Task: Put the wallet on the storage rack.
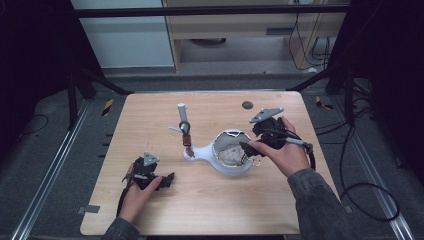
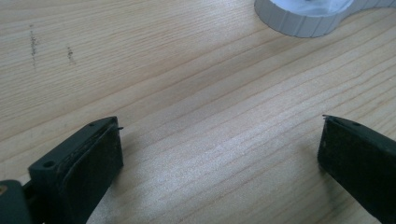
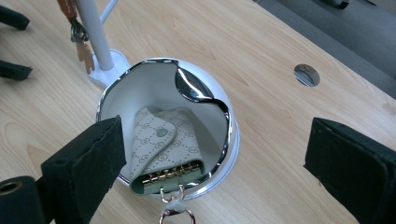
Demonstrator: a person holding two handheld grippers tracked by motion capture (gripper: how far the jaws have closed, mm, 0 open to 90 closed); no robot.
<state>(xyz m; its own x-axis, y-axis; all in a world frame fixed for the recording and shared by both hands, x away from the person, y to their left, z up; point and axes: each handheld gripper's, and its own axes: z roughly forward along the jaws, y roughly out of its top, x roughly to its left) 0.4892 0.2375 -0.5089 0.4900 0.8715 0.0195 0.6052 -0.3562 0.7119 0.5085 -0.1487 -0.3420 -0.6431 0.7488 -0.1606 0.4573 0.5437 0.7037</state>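
A white bowl-shaped tray (image 1: 220,167) (image 3: 233,140) with a chrome rim stands mid-table, joined to a white post (image 1: 182,120) (image 3: 95,37). A beige patterned key case (image 3: 161,140) (image 1: 231,154) lies inside the bowl, its key ring (image 3: 176,215) hanging over the rim. A key on a brown strap (image 1: 186,137) (image 3: 79,35) hangs from the post. My right gripper (image 3: 212,163) (image 1: 248,145) hovers just above the bowl, open, nothing between its jaws. My left gripper (image 1: 170,179) (image 2: 219,154) rests low over the bare wood at the front left, open and empty.
The wooden table (image 1: 150,120) has a round cable hole (image 1: 247,105) (image 3: 307,74) near its far edge. The bowl's ribbed white base (image 2: 303,18) lies ahead of the left gripper. Cables (image 1: 360,200) trail on the floor at the right.
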